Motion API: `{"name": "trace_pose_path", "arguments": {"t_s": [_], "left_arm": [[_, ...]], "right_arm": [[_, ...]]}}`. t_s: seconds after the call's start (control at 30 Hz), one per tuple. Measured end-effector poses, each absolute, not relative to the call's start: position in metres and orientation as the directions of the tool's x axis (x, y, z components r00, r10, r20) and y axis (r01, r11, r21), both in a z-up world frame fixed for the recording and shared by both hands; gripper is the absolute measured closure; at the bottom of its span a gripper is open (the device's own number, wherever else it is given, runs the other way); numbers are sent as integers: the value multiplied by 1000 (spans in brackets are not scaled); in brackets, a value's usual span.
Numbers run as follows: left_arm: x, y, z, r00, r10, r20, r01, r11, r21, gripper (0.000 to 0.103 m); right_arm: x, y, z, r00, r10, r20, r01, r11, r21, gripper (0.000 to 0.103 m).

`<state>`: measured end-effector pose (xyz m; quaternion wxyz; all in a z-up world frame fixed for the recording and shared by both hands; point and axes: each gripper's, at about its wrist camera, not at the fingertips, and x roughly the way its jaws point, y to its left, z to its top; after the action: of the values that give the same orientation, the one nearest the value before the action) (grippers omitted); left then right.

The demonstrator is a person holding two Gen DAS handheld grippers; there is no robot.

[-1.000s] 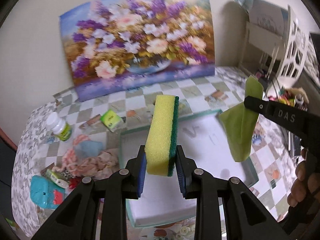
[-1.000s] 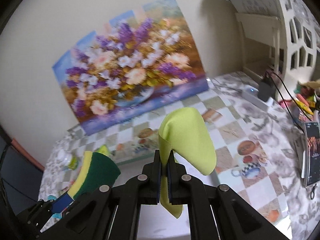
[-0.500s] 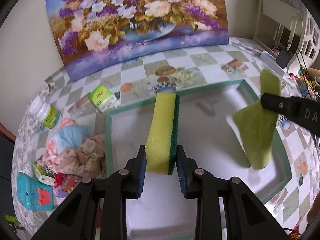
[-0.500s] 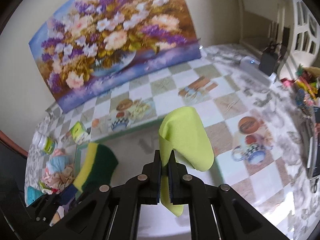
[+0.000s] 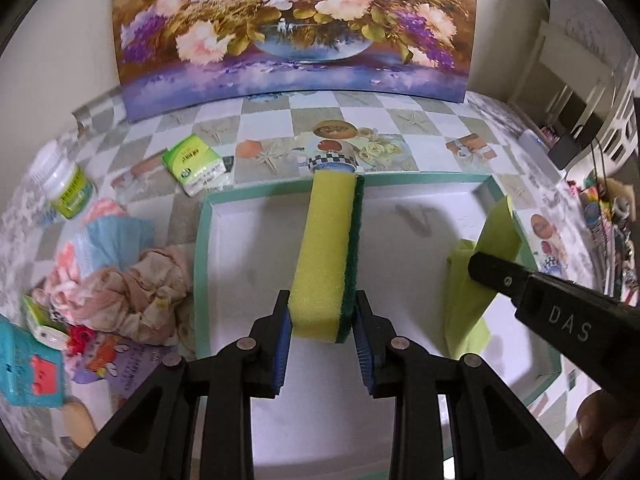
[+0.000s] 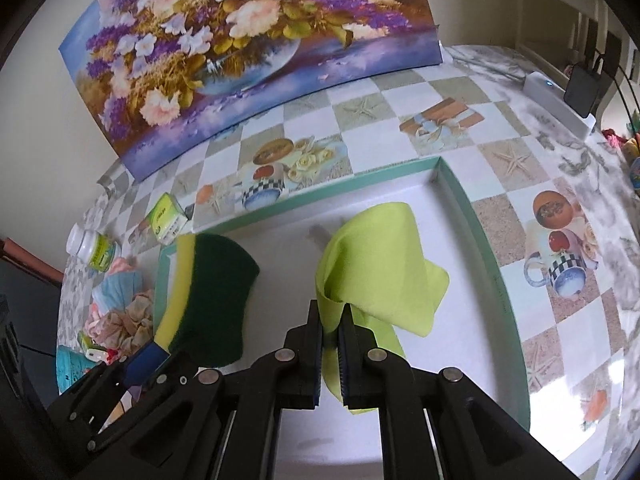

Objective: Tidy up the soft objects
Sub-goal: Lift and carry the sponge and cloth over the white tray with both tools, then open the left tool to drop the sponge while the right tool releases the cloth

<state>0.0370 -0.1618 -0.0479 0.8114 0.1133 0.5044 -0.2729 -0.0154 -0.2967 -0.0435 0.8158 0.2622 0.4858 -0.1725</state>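
Observation:
My left gripper (image 5: pixel 322 320) is shut on a yellow sponge with a green scouring side (image 5: pixel 328 252) and holds it upright over the white tray with a teal rim (image 5: pixel 202 248). My right gripper (image 6: pixel 330 320) is shut on a lime green cloth (image 6: pixel 376 268) inside the same tray (image 6: pixel 486 240); the cloth's lower end looks close to the tray floor. The sponge also shows in the right wrist view (image 6: pixel 212 296), left of the cloth. The cloth and right gripper show in the left wrist view (image 5: pixel 468 292).
A crumpled pile of pink and blue cloths (image 5: pixel 120 276) lies left of the tray. A green box (image 5: pixel 196 164), a white bottle (image 5: pixel 64 184) and a teal item (image 5: pixel 28 368) are also on the left. A flower painting (image 5: pixel 288 24) leans at the back.
Both grippers have come down and forward over the tray with the sponge and cloth still held. The cloth now hangs low inside the tray.

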Motion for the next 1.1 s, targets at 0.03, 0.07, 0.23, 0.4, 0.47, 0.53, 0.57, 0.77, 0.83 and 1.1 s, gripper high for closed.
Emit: {"name": "trace_pose_path", "arguments": {"t_s": [0.03,0.07,0.23,0.4,0.47,0.53,0.57,0.77,0.83,1.1], "left_arm": [[38,-161,-48,334,-338,-880,555,825,-106,72],[38,-161,-49,324,-348,-880,552,825,-123,72],[42,-156,-50,268,-406,-874,537,816,-215,72],[44,-155,-50,227,-456,-861,537,796,-280,72],[44,-155,-51,189,-495,-848,530,778,-337,72],[45,-155,-54,171,-502,-848,521,776,-354,72],[45,-155,-54,175,-495,-851,519,781,-348,72],[50,-148,-57,215,-410,-886,491,830,-265,51],[53,-142,-58,221,-392,-893,475,843,-253,49],[60,-125,-50,310,-292,-905,429,892,-141,26]], "right_arm": [[-15,-296,-43,463,-30,-886,534,807,252,94],[-14,-295,-43,458,-31,-888,532,810,246,94],[-13,-294,-38,436,-64,-898,532,823,200,79],[-16,-294,-25,438,-106,-893,537,827,165,62],[-18,-294,-20,443,-118,-889,539,827,159,51],[-18,-295,-17,442,-124,-888,542,826,155,49],[-19,-295,-17,439,-127,-890,546,824,152,49],[-20,-296,-18,423,-127,-897,555,819,146,49],[-20,-296,-19,416,-126,-900,557,818,143,49],[-20,-294,-23,379,-126,-917,562,818,120,46]]}}
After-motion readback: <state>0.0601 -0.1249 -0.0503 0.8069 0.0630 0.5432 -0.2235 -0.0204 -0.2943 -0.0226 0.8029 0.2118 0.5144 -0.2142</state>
